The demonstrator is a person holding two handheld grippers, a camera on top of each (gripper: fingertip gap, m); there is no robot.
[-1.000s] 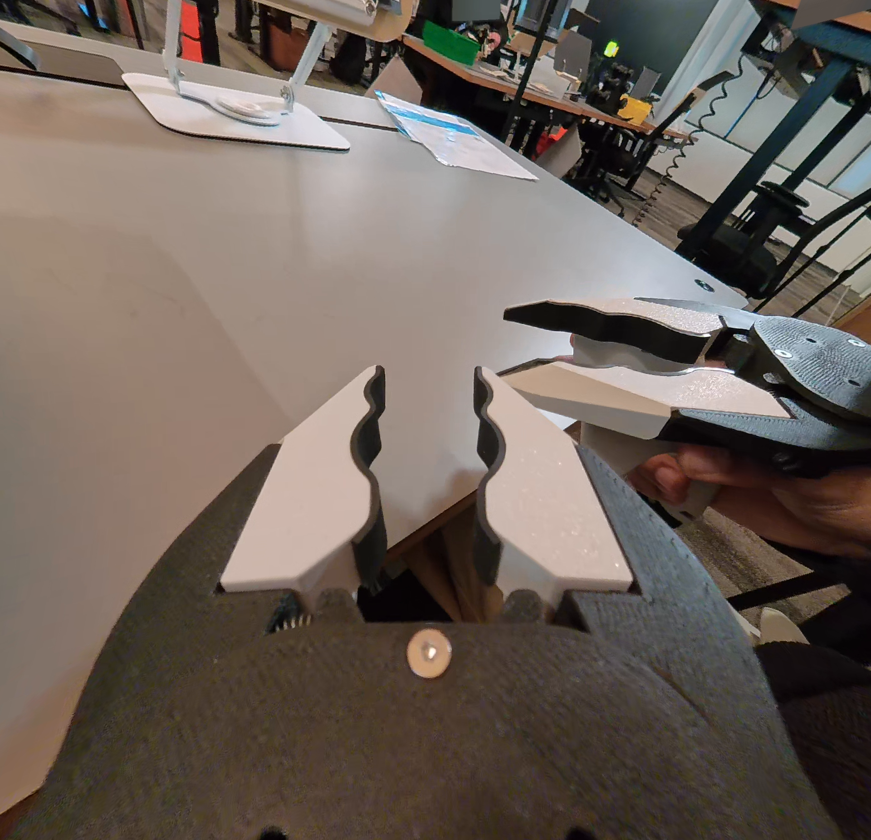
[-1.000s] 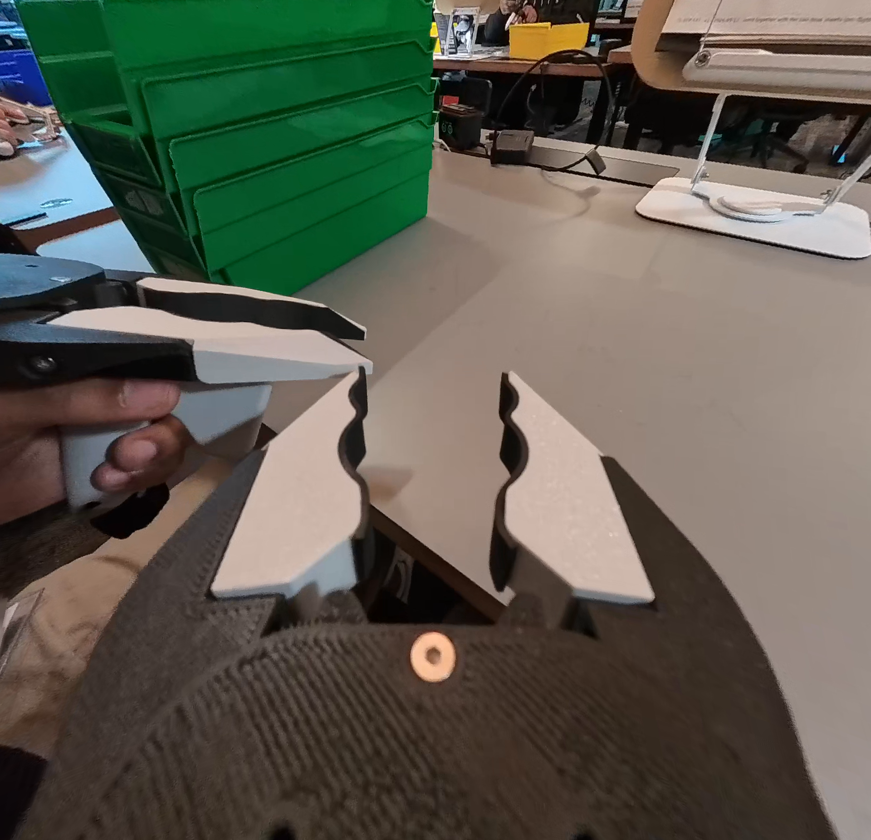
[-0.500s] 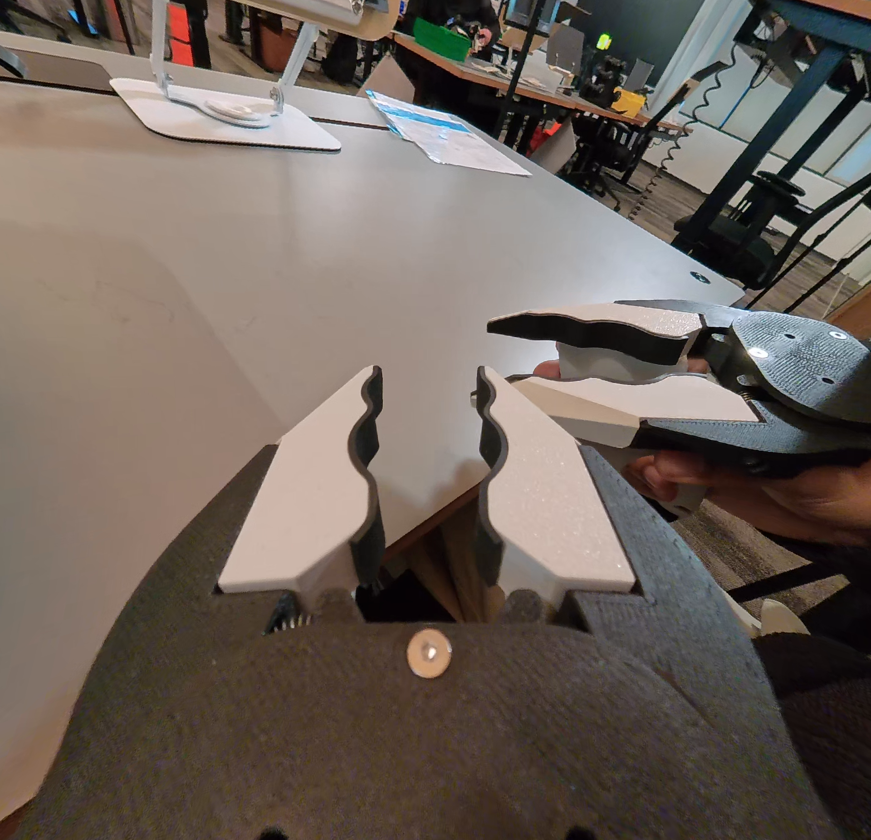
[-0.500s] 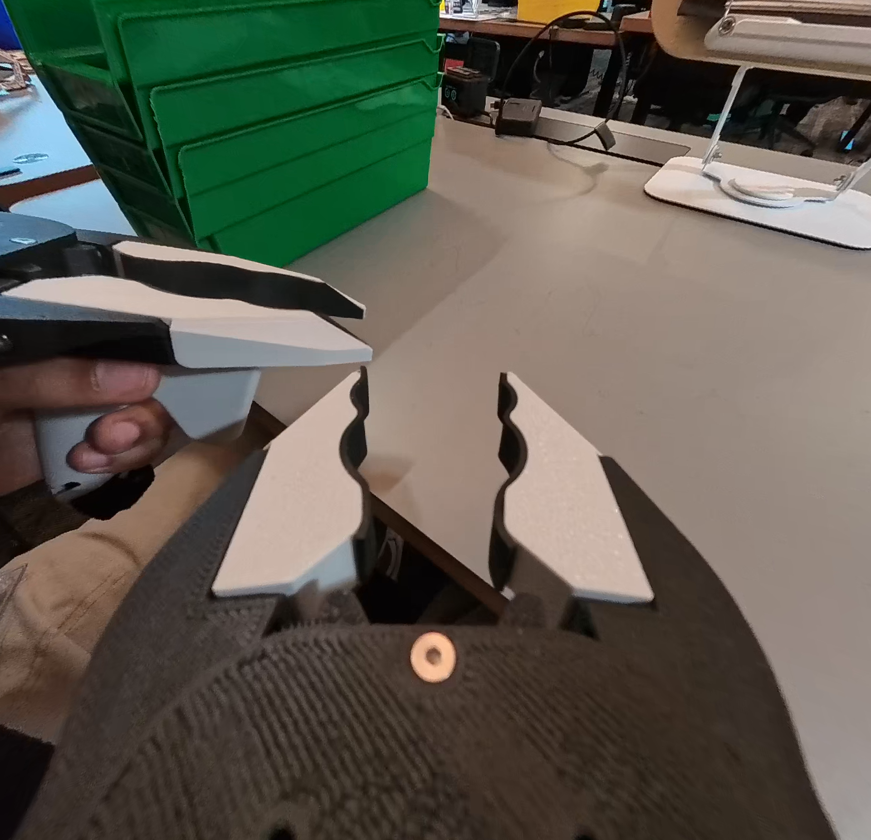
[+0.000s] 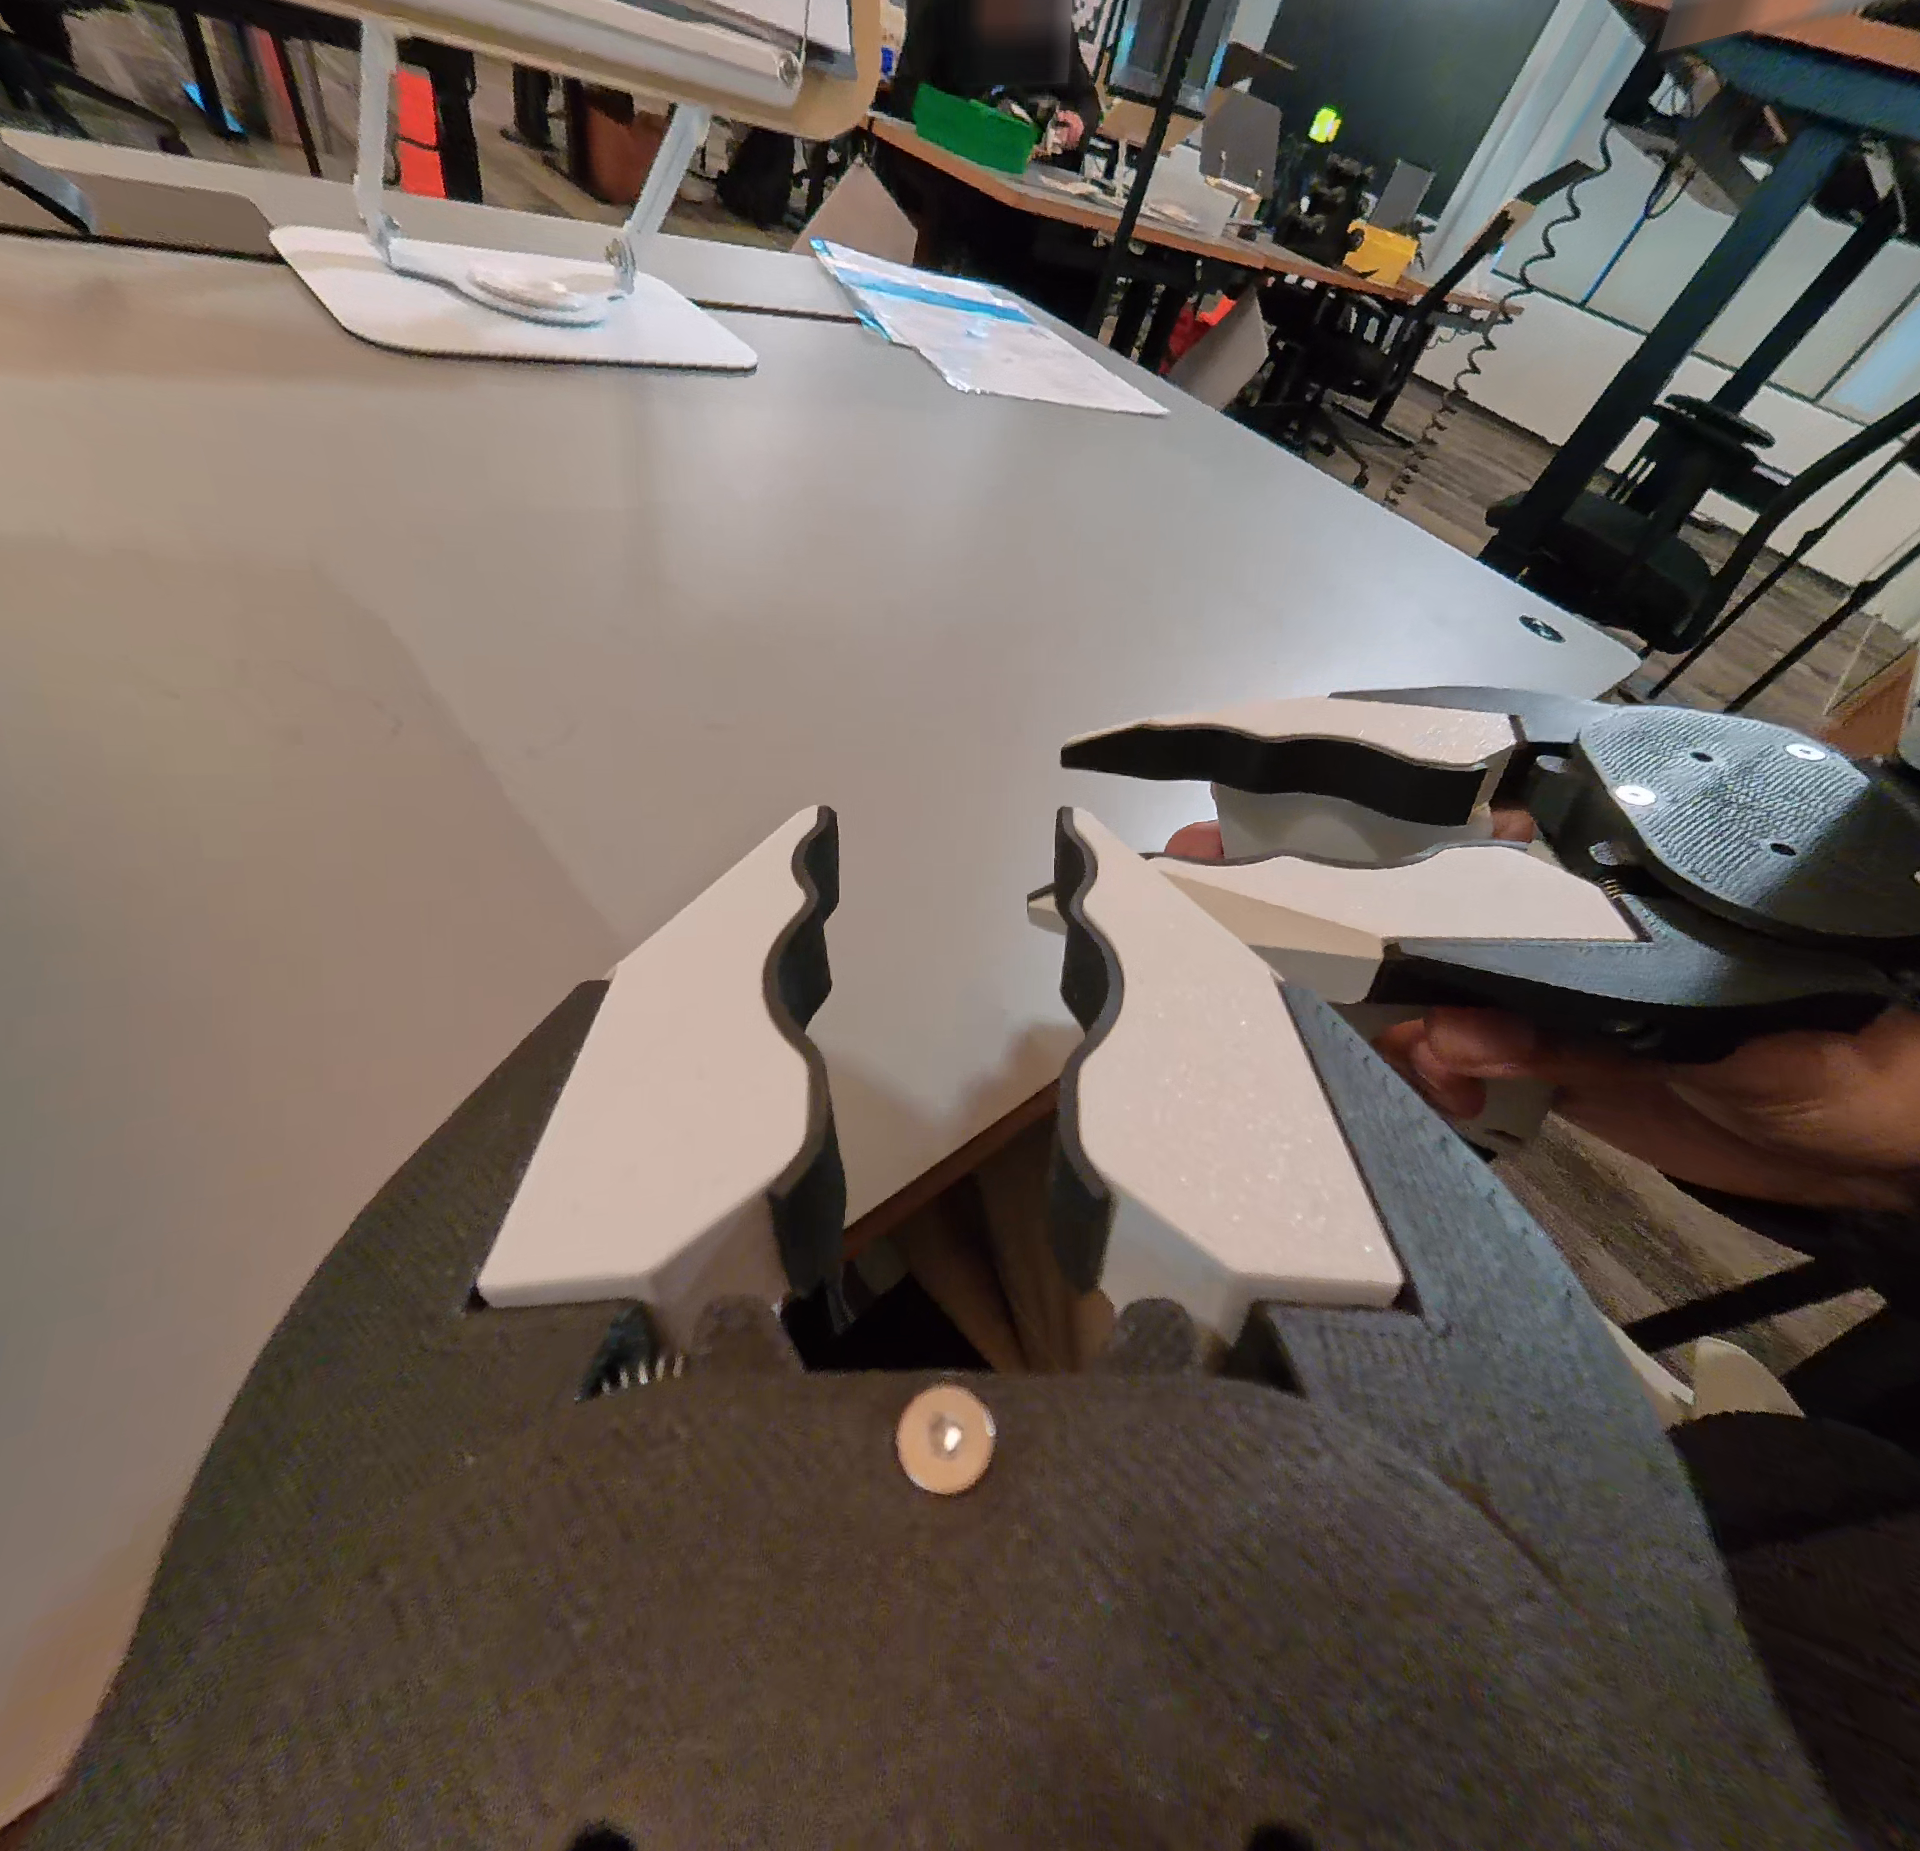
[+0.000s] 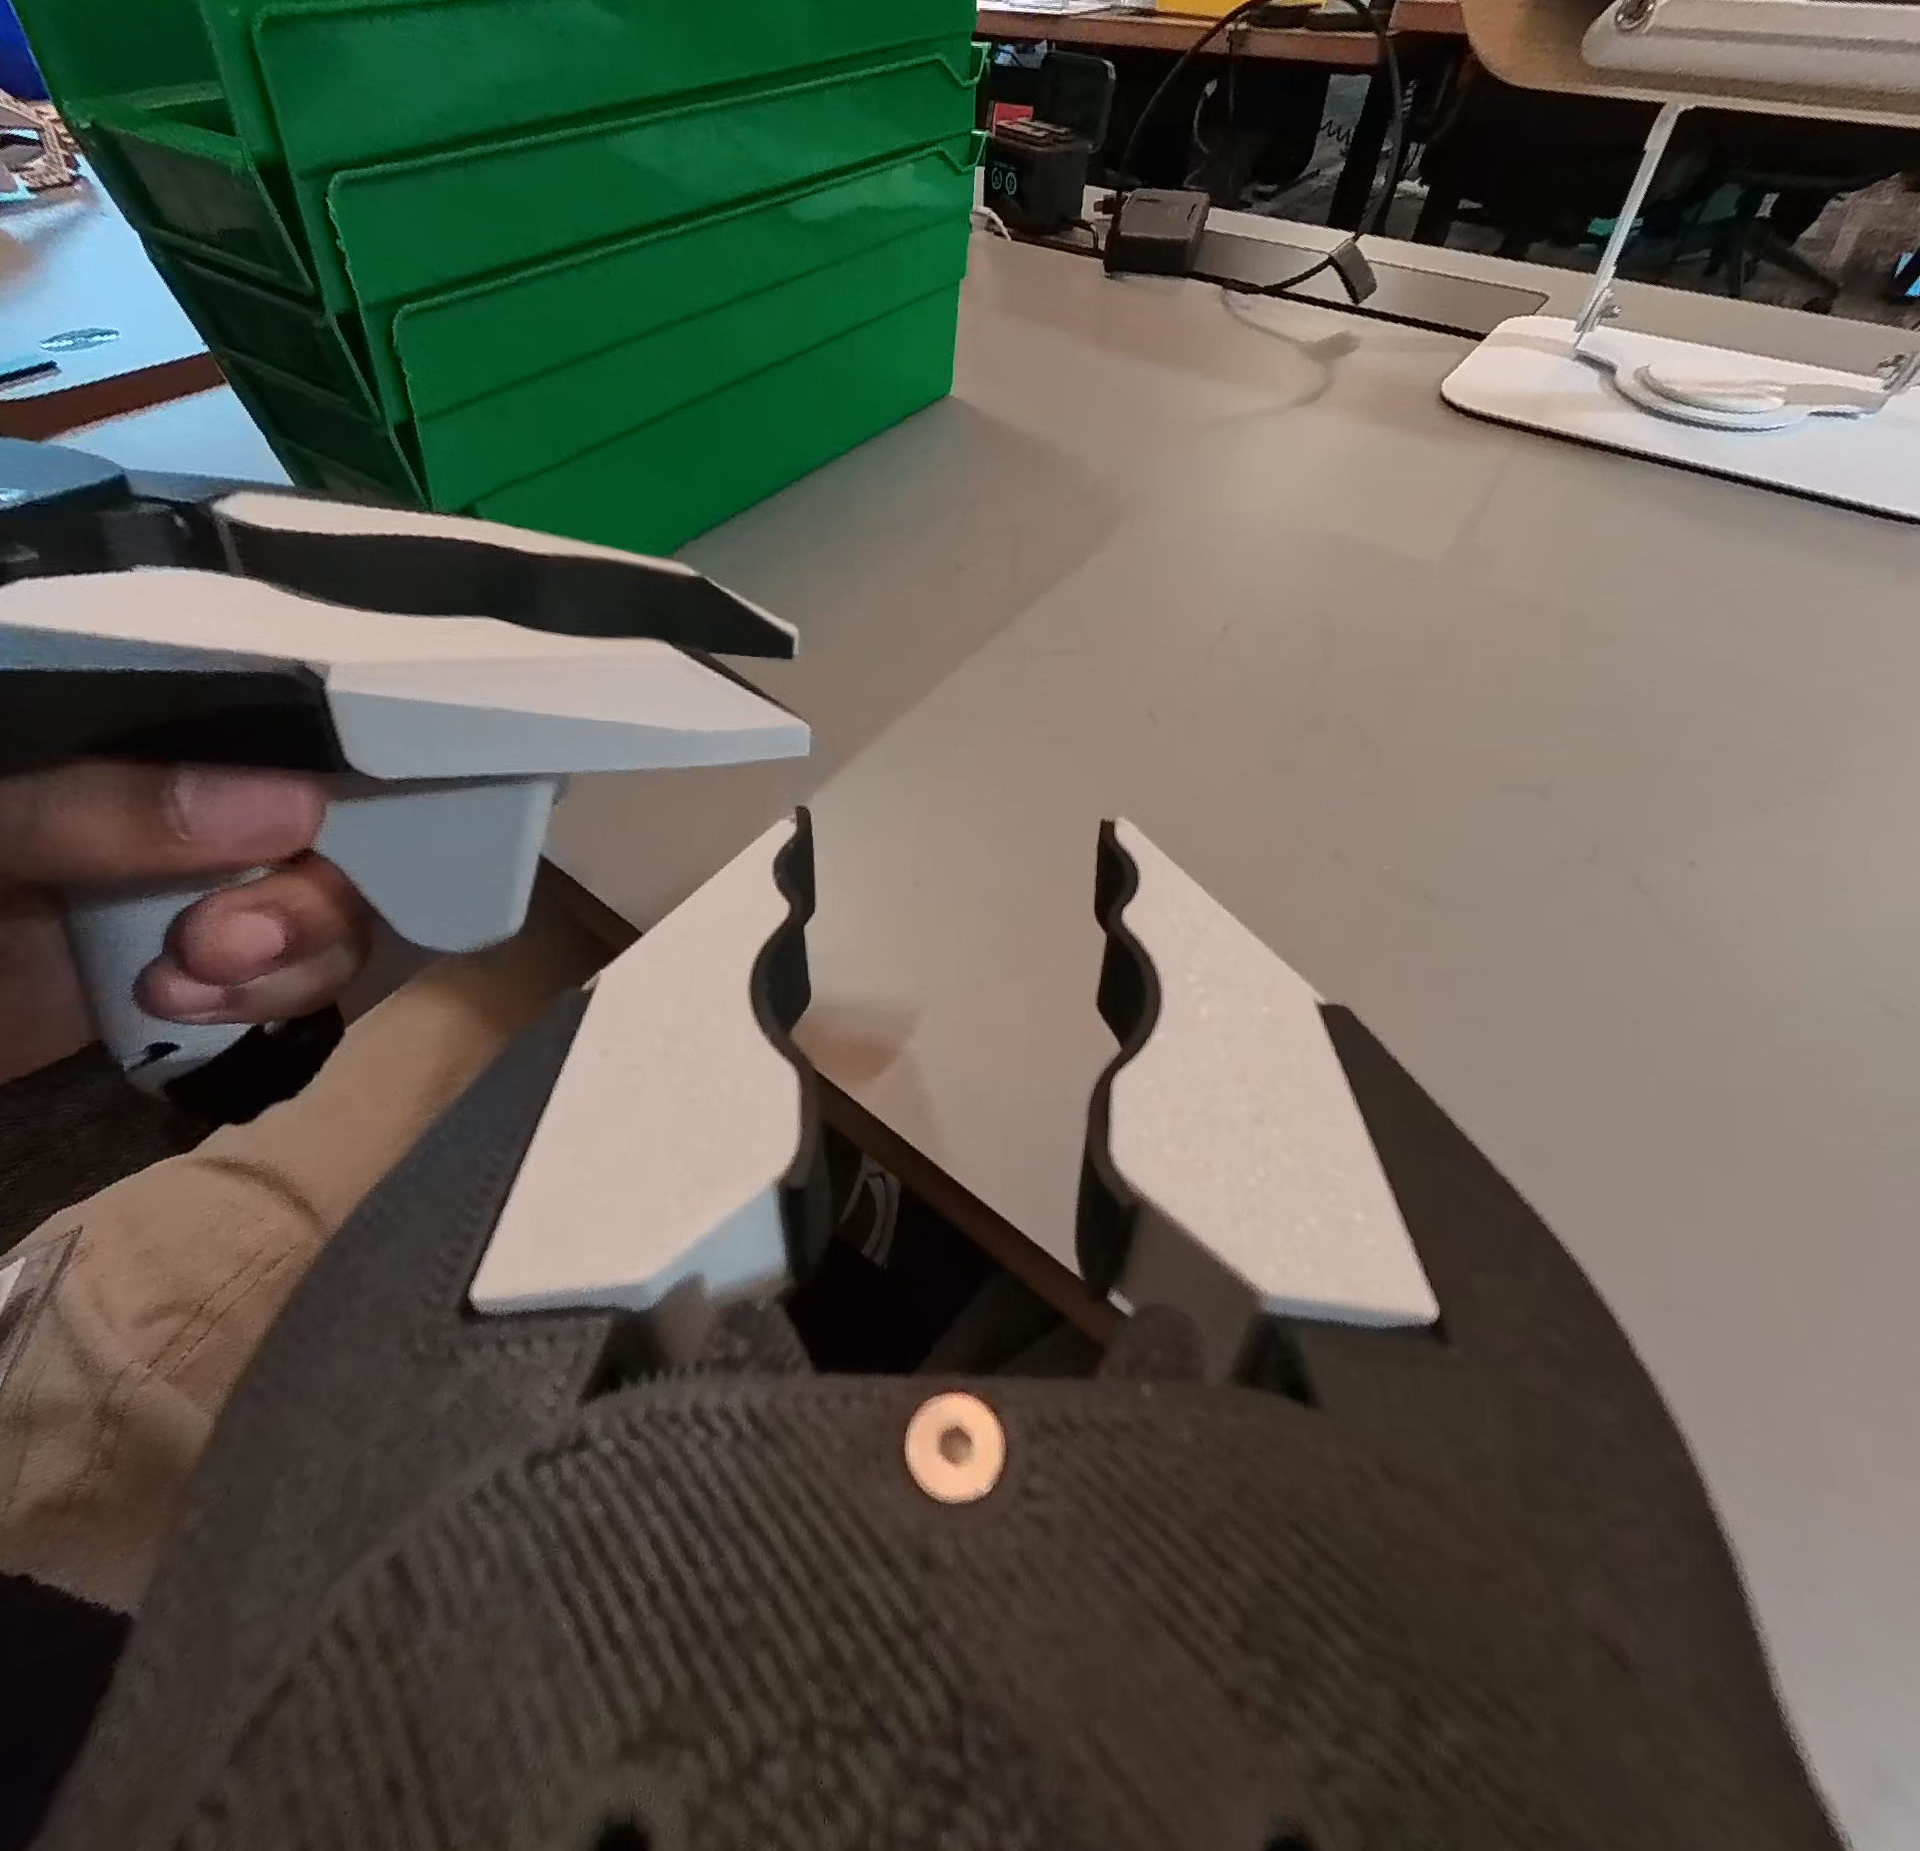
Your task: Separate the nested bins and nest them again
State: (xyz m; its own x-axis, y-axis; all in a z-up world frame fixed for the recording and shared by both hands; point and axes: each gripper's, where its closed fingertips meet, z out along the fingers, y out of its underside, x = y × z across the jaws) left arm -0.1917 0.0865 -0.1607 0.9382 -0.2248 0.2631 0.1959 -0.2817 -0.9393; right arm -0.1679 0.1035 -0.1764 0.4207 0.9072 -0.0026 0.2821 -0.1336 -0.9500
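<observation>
The nested stack of green plastic bins [image 6: 644,232] is seen standing on the grey matte table [image 6: 1351,721], toward its far left part in the right wrist view, close to the left edge. At least four rims can be counted one inside another; the bin mouths face away to the left. Nothing has been separated yet.

The left gripper [image 6: 795,689], with white fingers lined in black, is held just off the near edge of the table, its fingers spread and empty. The right gripper [image 6: 951,830] is likewise spread with nothing between its fingers, poised over the near edge. The two tools are crossed close together, the right gripper [image 5: 1044,835] appearing just beside the left gripper [image 5: 940,830] in the left wrist view.

Several risks can be judged from here. The grippers could be knocked together as they are advanced, given how near they are. When the top bin is pulled, the bins below may be dragged along by friction unless the stack is pinned by the other gripper. A thin rim pinched shallowly could slip out. The stack could be pushed off the left edge. The white tablet stand [image 6: 1704,419] and the black cable [image 6: 1288,274] at the far edge could be struck once freed bins are set out.
</observation>
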